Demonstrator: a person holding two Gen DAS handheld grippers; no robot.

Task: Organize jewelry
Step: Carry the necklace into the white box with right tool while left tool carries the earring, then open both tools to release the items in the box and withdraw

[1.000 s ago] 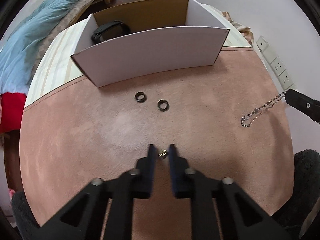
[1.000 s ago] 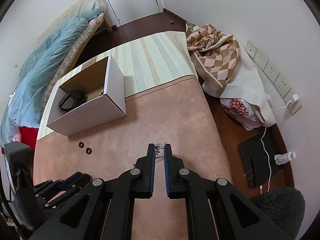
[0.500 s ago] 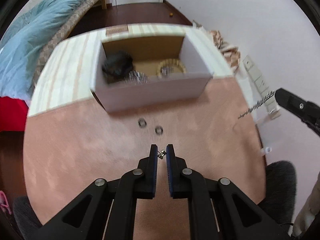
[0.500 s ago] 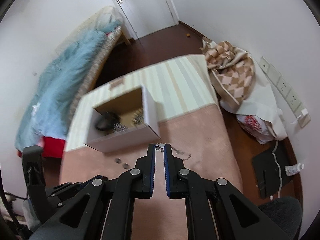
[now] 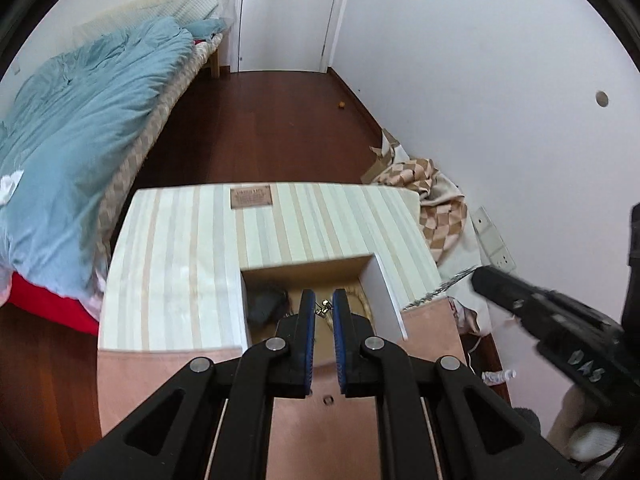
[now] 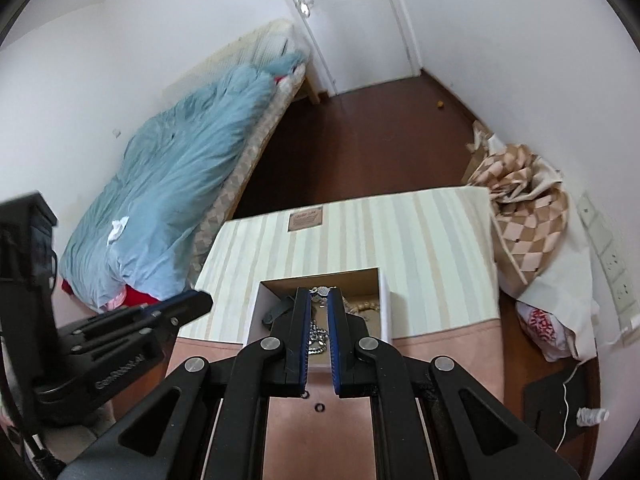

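My left gripper (image 5: 324, 307) is shut on a small gold earring (image 5: 321, 311) and holds it above the open white box (image 5: 386, 292). My right gripper (image 6: 319, 298) is shut on a silver chain necklace (image 6: 318, 338) that hangs down between its fingers over the same box (image 6: 385, 304). Inside the box lie a black band (image 5: 266, 304) and a beaded bracelet (image 6: 362, 304). A black ring (image 5: 328, 399) lies on the pink mat below, also in the right wrist view (image 6: 319, 407).
The box stands on a striped cloth (image 5: 180, 264) at the far side of the pink mat (image 5: 320, 432). A bed with a blue duvet (image 5: 80, 120) is on the left. A checked blanket (image 6: 524, 208) and wall sockets (image 6: 608, 256) are on the right.
Both grippers have lifted off the mat and moved forward over the box, the left carrying the earring, the right the chain. The left jaws closed on the earring.
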